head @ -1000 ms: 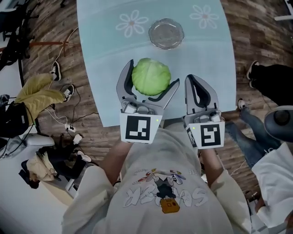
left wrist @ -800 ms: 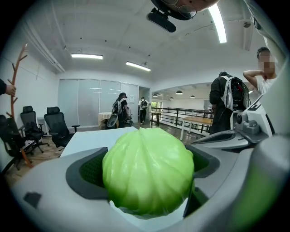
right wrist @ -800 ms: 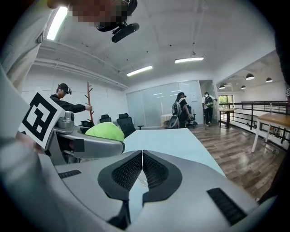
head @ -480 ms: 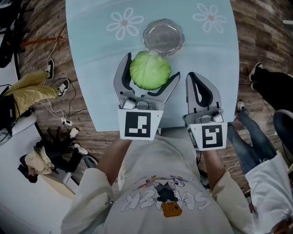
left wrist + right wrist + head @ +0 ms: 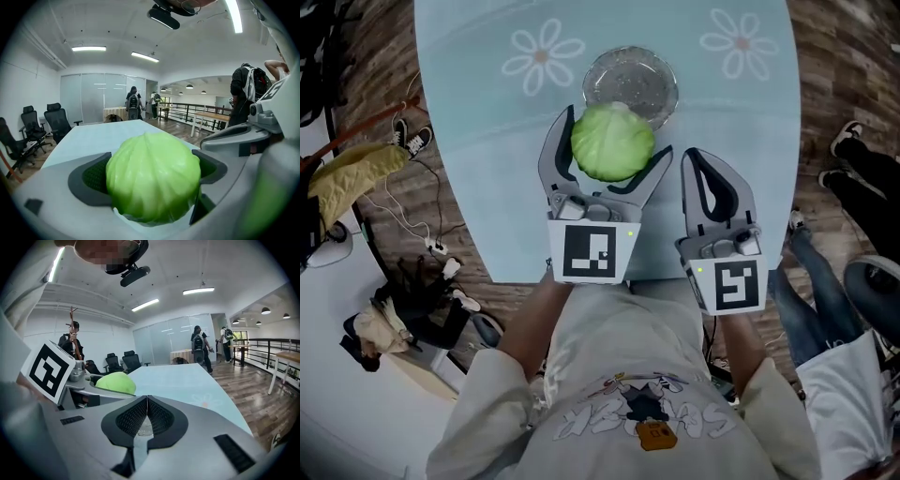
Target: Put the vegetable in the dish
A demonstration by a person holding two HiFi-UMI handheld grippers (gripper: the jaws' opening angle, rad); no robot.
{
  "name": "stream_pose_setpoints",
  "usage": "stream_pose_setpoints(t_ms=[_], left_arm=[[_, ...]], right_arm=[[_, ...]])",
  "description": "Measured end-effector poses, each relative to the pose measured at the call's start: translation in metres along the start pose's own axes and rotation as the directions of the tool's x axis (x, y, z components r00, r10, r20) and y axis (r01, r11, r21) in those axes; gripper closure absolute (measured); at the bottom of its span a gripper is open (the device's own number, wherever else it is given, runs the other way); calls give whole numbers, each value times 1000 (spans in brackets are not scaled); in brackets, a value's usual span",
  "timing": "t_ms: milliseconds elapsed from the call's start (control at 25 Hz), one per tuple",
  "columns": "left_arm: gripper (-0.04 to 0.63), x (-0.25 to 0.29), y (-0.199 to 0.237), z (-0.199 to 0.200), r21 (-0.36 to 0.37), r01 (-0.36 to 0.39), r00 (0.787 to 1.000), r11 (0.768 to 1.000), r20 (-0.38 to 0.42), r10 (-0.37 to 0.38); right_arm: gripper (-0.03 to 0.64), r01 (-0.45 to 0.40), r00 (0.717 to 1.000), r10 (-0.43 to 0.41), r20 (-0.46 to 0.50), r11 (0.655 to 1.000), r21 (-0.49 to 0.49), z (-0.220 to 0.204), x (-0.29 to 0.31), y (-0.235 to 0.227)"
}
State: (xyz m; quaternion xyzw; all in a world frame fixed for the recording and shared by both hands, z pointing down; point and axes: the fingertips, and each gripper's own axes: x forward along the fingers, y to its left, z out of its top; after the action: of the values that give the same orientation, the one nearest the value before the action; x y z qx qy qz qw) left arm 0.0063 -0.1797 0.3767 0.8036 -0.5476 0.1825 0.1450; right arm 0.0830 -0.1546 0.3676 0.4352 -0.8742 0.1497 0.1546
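A round green cabbage [image 5: 612, 142] is held above the pale blue table [image 5: 478, 122], with my left gripper [image 5: 617, 133] shut on it, one jaw on each side. In the head view it covers the near rim of the clear glass dish [image 5: 632, 77] just beyond it. The left gripper view shows the cabbage [image 5: 152, 180] filling the space between the left gripper's [image 5: 151, 168] dark pads. My right gripper [image 5: 695, 157] is to the right of the cabbage, shut with nothing in it. In the right gripper view the right gripper's [image 5: 147, 405] pads meet, and the cabbage [image 5: 116, 382] shows to the left.
White flower prints [image 5: 541, 54] [image 5: 741, 43] mark the table's far part. Shoes [image 5: 414, 141], cables and clothes lie on the wooden floor at left. A person's legs [image 5: 811, 281] stand at the right. Office chairs [image 5: 28, 126] and several people are in the room behind.
My left gripper has carried the cabbage forward, so it now overlaps the dish's near rim. The right gripper has kept its place, still shut.
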Motion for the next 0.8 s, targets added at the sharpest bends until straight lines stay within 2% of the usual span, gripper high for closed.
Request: stream_pose_setpoints(t_ms=[480,640,800], left_arm=[[51,58,10,-30,13,8,999,1000,-36,-8],[51,75,8,-45,20,12,998,1000,-62,-11],[51,94,11,-58,37,2,995,999,-98,2]], right_arm=[[595,-7,1000,7,-24,1000,19,-26,37,-27],[594,-8,997,10,-73,999,34,-37,45,-33],[595,-22,999,23,-27,998,51,-35,59,-39]])
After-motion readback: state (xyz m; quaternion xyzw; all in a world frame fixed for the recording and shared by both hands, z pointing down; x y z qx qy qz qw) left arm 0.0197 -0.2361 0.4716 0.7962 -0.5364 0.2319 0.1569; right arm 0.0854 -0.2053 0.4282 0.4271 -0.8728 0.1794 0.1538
